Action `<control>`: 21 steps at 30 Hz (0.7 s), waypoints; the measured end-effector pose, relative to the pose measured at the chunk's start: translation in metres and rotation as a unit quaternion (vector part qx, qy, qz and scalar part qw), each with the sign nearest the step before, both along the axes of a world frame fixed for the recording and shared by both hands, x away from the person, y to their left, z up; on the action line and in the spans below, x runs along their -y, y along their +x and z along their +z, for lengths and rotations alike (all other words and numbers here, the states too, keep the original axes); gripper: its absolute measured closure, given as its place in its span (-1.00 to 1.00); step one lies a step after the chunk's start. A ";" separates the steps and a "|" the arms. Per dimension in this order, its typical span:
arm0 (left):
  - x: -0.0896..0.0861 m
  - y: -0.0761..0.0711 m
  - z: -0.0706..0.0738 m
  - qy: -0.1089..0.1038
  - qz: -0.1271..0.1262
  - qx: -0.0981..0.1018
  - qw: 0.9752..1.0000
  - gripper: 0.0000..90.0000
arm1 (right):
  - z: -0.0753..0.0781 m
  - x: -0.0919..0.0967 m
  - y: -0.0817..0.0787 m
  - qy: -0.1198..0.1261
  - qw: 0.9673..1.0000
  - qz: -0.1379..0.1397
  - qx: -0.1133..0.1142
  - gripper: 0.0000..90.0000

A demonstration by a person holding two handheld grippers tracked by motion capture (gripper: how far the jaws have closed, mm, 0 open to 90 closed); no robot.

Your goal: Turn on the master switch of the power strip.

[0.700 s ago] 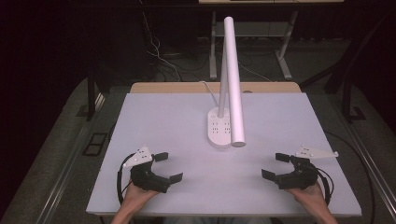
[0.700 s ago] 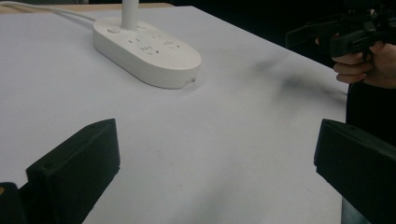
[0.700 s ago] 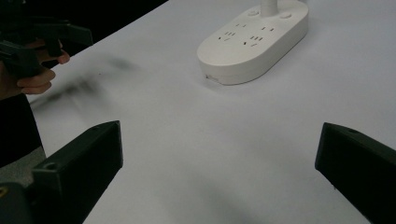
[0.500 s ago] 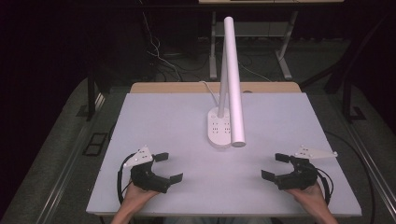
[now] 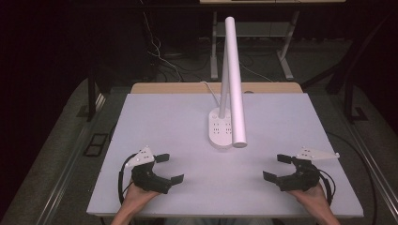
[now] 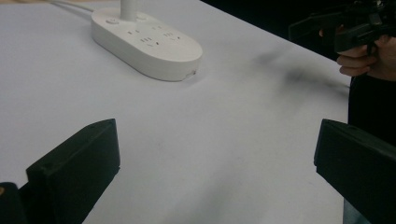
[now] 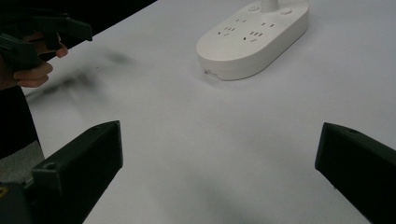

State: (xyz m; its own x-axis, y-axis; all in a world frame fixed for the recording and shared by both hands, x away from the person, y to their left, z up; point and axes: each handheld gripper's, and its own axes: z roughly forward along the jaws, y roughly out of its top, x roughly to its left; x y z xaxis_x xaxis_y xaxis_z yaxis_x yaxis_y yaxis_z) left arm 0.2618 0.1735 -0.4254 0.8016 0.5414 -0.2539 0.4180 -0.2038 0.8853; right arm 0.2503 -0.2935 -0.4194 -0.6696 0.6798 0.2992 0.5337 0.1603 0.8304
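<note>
A white desk lamp stands mid-table on an oval base (image 5: 220, 129) with socket holes, its long tube head (image 5: 235, 79) reaching toward me. The base (image 6: 147, 43) lies ahead of my left jaws, and the same base (image 7: 252, 37) lies ahead of my right jaws. My left gripper (image 5: 170, 168) rests near the front left of the table, jaws wide open with nothing between them. At the front right my right gripper (image 5: 277, 168) is open too and holds nothing. Across the table, the right gripper (image 6: 345, 25) appears in the left gripper view and the left gripper (image 7: 37, 35) in the right gripper view.
The white table (image 5: 164, 122) has a wooden strip along its far edge. A white cord (image 5: 211, 91) runs from the lamp base over the back edge. Table legs and cables (image 5: 159, 56) sit on the dark floor behind.
</note>
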 end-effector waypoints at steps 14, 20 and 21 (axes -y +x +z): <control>0.000 0.001 0.006 0.027 -0.002 -0.011 1.000 -1.00 | 0.000 0.002 -0.002 -0.002 1.000 -0.001 0.001 -0.99; -0.002 0.002 0.010 0.034 -0.003 -0.019 0.999 -1.00 | 0.000 0.003 -0.002 0.000 1.000 -0.004 -0.001 -0.99; -0.002 0.002 0.011 0.033 -0.003 -0.020 0.999 -1.00 | 0.000 0.003 -0.002 0.000 1.000 -0.004 -0.001 -0.99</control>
State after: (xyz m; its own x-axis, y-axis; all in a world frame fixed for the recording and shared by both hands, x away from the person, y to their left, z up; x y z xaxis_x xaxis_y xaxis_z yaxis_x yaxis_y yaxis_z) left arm 0.2637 0.1751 -0.4141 0.7942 0.5536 -0.2506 0.4521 -0.2628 0.8524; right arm 0.2482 -0.2964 -0.4191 -0.6635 0.6850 0.3009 0.5370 0.1560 0.8290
